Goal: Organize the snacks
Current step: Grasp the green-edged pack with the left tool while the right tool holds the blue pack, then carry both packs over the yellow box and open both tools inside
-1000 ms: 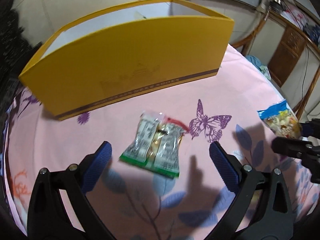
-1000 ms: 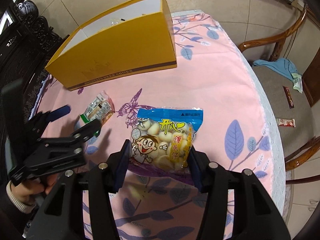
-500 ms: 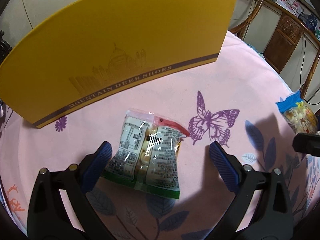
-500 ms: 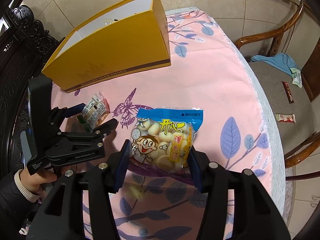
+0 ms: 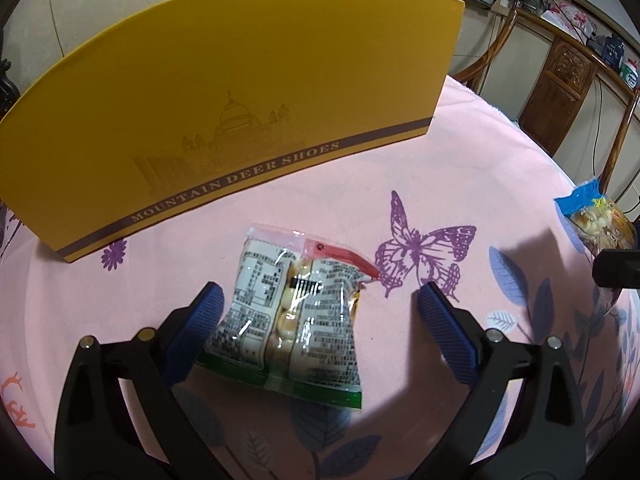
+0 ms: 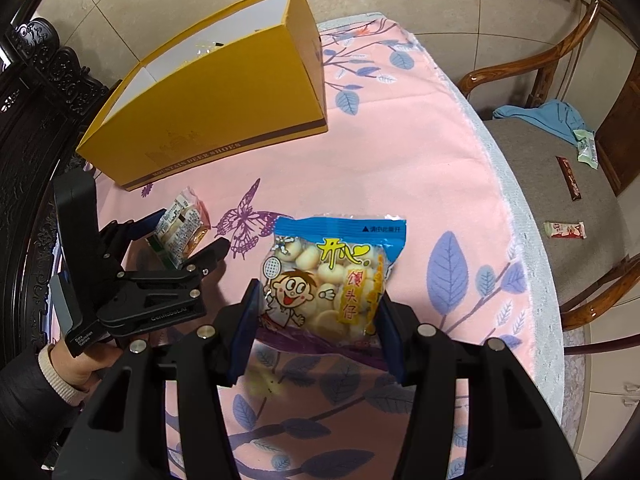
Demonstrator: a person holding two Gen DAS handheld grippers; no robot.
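Note:
A small clear snack packet with a green bottom edge lies on the pink tablecloth. My left gripper is open around it, the left pad touching its side; it also shows in the right wrist view with the packet. My right gripper is shut on a blue bag of round biscuits, held just above the cloth. The bag also shows at the right edge of the left wrist view. A yellow shoe box stands open-topped at the back of the table.
The round table's edge runs down the right. A wooden chair beside it holds a blue cloth and several small snack bars. Dark carved furniture stands at the left.
My left gripper has lowered and moved forward until its open jaws straddle the small packet. My right gripper still holds the blue bag in about the same place.

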